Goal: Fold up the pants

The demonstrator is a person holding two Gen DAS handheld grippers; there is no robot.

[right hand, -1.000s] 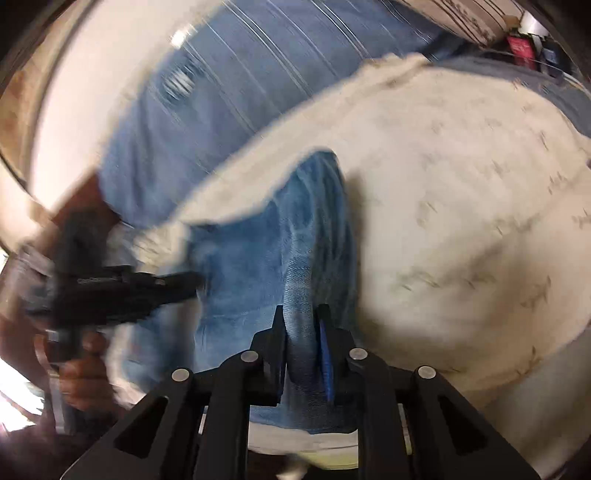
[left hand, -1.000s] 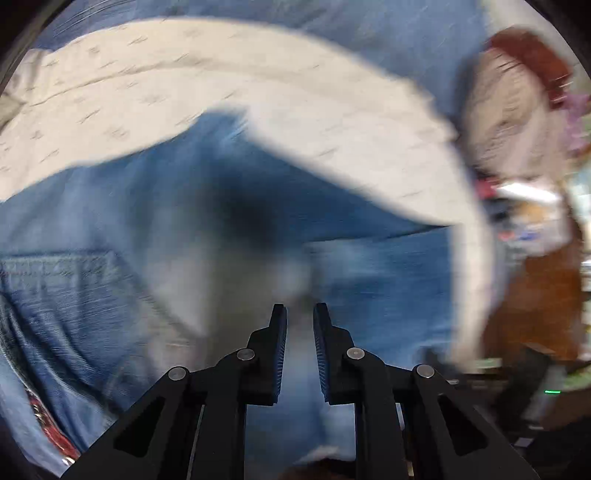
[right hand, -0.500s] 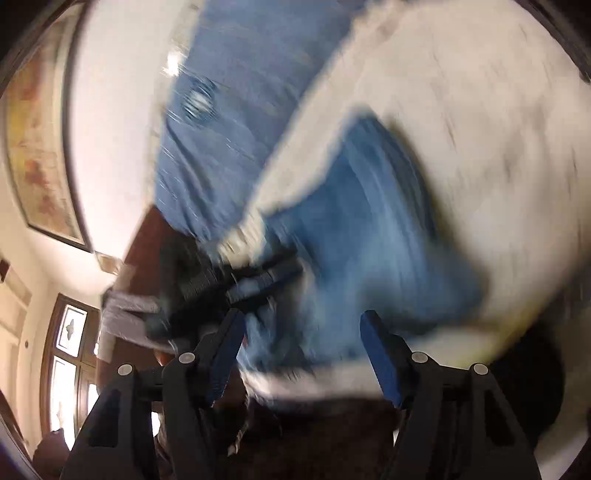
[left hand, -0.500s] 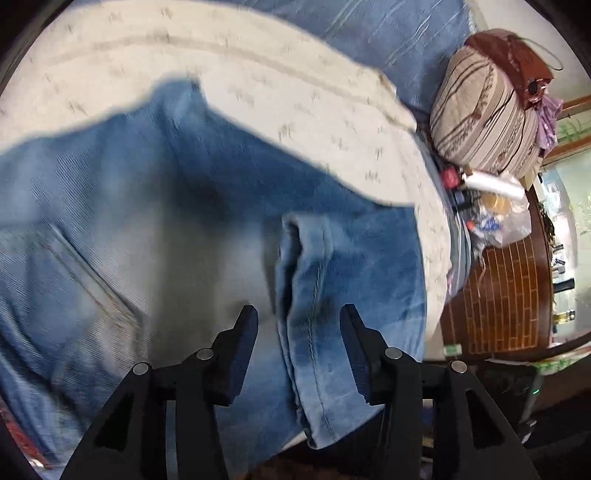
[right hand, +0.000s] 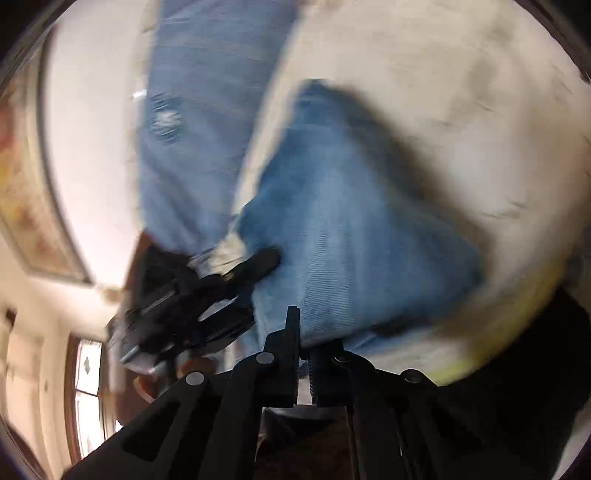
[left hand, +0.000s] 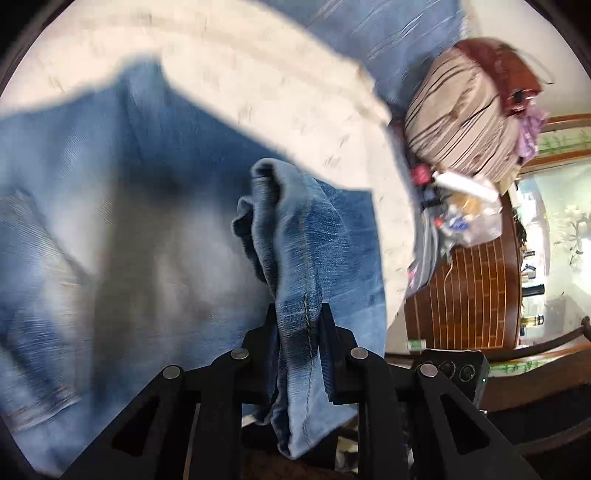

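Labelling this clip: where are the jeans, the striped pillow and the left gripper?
jeans (left hand: 325, 236): left wrist view, bunched seam fold.
striped pillow (left hand: 458, 118): left wrist view, its middle.
left gripper (left hand: 299, 317): left wrist view, between fingertips.

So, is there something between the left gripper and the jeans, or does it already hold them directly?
Nothing visible stands between them. The left gripper is shut directly on a bunched fold of the jeans, with denim pinched between its fingers. The right gripper also looks shut on the jeans' edge, though that view is blurred.

Bed (left hand: 332, 22) with blue striped sheet, cream patterned blanket (left hand: 258, 74) over it, blue jeans (left hand: 129, 221) spread on the blanket
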